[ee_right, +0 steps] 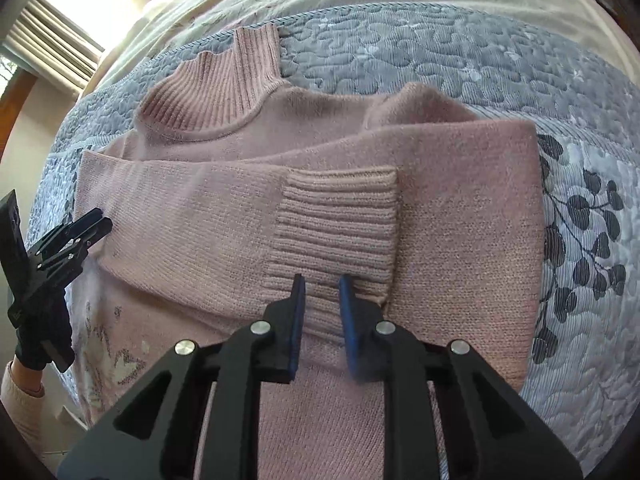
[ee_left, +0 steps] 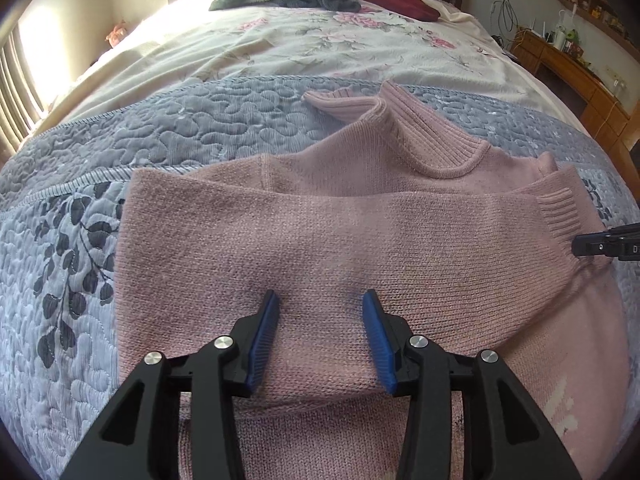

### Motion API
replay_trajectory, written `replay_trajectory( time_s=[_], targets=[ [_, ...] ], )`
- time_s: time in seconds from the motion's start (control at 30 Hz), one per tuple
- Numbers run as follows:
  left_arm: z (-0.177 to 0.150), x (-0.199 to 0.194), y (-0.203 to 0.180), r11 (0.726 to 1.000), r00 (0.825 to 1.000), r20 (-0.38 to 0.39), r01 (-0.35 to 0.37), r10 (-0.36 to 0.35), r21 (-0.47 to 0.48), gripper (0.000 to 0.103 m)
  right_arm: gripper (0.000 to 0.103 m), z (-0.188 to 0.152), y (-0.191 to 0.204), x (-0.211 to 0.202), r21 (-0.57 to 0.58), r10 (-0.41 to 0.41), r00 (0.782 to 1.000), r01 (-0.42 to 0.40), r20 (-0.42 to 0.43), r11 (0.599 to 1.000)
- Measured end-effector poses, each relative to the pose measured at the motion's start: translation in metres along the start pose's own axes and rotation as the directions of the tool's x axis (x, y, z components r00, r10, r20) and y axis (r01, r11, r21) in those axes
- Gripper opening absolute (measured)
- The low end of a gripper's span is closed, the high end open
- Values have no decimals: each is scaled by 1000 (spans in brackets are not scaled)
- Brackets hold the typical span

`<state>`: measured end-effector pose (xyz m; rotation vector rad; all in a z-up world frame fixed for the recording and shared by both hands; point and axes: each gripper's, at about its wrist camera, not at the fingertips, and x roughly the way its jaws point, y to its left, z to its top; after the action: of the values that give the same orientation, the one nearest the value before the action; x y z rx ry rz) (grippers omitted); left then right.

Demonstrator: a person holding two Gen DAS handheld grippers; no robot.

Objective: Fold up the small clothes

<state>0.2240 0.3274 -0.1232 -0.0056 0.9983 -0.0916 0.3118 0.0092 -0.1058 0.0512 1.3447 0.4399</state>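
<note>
Right gripper (ee_right: 322, 292) sits low centre in its own view, blue pads parted a little and straddling the ribbed cuff (ee_right: 336, 224) of a sleeve; the knit lies between the pads, but I cannot tell whether they actually pinch it or merely rest on it with a gap. Left gripper (ee_left: 320, 312) is clearly spread wide, pads well apart, hovering over or lightly touching the plain knit of the folded sleeve, holding nothing.

Both work on one pink sweater (ee_left: 360, 240), lying flat on the grey-blue quilted bedspread (ee_left: 80, 240), its ribbed high collar (ee_right: 224, 84) pointing toward the top of each frame. Both sleeves appear folded across the chest, so a thick band runs side to side through the middle of each view, its long axis crosswise to both grippers. In the left wrist view the cuff (ee_left: 560, 216) lies at the right edge of that band, just beside the black tip of the other gripper (ee_left: 600, 244); the right gripper is much the nearer to it. The lower body of the sweater, with a pale pattern, runs toward the bottom of the frames.

As I judge it, the sleeves are in, and the next fold would bring hem toward collar, along the garment's length. The knit looks soft, thick and likely to slump.
</note>
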Motion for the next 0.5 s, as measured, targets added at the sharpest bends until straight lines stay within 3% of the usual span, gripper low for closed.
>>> replay_trajectory(
  time_s=[0.07,0.13,0.3,0.5],
  targets=[
    [15,-9,3,999,999,31,35,-35,-18,50,28,18,1,-15,-1,37,999,-37,40,999],
    [39,-14,5,997,996,63,65,-62,-49,65,41,44,4,-21,1,60,996,-61,71,998],
    [109,16,20,963,982,42,187,-182,-197,66,43,113,11,-1,34,119,989,-123,91,992],
    [152,92,35,908,963,-76,214,-257,-360,66,53,175,25,50,38,109,990,-113,91,993]
  ],
)
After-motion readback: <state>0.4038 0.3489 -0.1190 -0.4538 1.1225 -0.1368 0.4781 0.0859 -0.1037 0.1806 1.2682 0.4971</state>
